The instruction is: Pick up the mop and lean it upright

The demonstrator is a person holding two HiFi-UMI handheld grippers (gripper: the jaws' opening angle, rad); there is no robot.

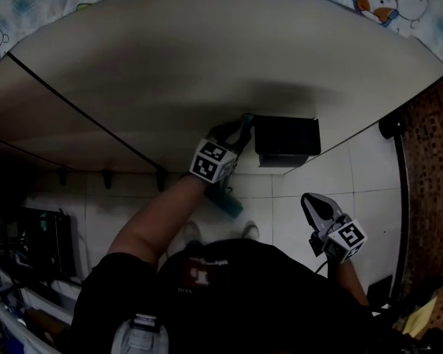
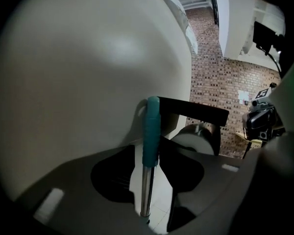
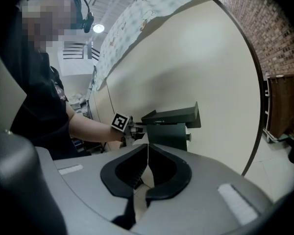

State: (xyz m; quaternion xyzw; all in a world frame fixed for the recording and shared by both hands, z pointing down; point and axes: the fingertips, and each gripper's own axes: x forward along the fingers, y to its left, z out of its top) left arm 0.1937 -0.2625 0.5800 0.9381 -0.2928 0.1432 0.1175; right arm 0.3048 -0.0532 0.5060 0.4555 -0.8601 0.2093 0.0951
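Note:
The mop's handle stands upright against the cream wall, a teal grip over a metal shaft. My left gripper is open with the handle between its jaws; a gap shows on the handle's left side. In the head view the left gripper is at the wall, just left of a black box, with a teal part of the mop below it. My right gripper hangs low at the right, shut and empty, away from the mop.
The black box is mounted on the wall right beside the handle. A brick wall rises at the right. Dark clutter fills the lower left. White floor tiles lie below the wall.

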